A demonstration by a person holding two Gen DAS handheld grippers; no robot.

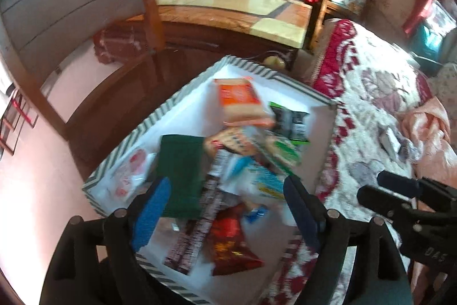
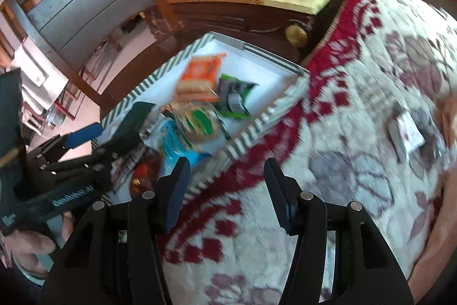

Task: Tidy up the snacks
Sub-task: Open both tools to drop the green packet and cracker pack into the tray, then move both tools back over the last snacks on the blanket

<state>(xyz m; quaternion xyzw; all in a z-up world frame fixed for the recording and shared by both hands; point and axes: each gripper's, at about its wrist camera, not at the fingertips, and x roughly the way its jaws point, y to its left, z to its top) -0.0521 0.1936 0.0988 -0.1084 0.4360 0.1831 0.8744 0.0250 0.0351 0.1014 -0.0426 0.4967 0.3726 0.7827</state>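
In the left wrist view, a white box (image 1: pixel 160 116) with a green striped rim is seen lying on a bed blanket (image 1: pixel 371 110). Its long side runs from the bottom left up to the top right. The box is filled with snack packets (image 1: pixel 237 150) in a loose pile. An orange packet (image 1: pixel 242 102) is laid near the far end, and its long side points away up the picture. A dark green flat packet (image 1: pixel 180 173) is laid beside the pile, standing long from near to far. A red packet (image 1: pixel 231 242) is seen at the near end. The left gripper (image 1: pixel 225 216) is held above the pile with its jaws wide apart, and nothing is pinched between them.

In the right wrist view, the same box (image 2: pixel 257 122) is seen to the left, slanted on the blanket (image 2: pixel 357 93). The right gripper (image 2: pixel 227 190) is held over the blanket, just beside the box rim. Its jaws are set apart and nothing is held.
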